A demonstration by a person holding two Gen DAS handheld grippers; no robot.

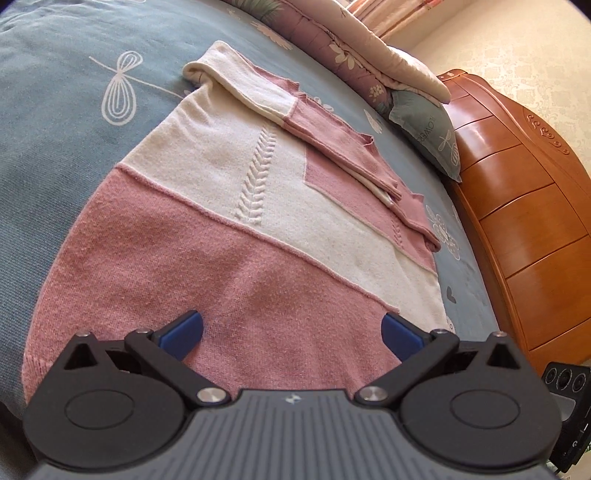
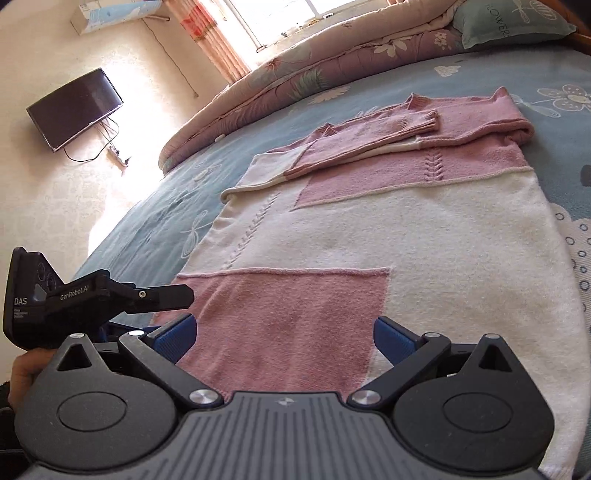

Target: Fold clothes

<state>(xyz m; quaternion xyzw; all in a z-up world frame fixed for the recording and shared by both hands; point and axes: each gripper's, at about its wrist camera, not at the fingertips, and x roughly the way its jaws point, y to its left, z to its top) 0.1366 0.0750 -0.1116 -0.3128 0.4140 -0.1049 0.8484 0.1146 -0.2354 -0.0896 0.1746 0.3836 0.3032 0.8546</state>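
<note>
A pink and cream knitted sweater (image 1: 229,221) lies flat on the blue bed, both sleeves folded across its upper body (image 2: 388,129). My left gripper (image 1: 291,332) hovers open just above the pink hem end, nothing between its blue pads (image 1: 184,330). My right gripper (image 2: 284,334) is open too, over the pink block and cream part of the hem (image 2: 303,314). In the right wrist view the left gripper (image 2: 74,299) shows at the left, held by a hand (image 2: 26,363), beside the sweater's left hem corner.
The blue bedsheet (image 1: 55,110) has white dragonfly prints. A rolled floral quilt (image 2: 295,66) and a grey-green pillow (image 1: 428,125) lie at the far side. A wooden headboard (image 1: 524,229) bounds one end. A wall TV (image 2: 74,107) and a curtained window (image 2: 258,22) stand beyond.
</note>
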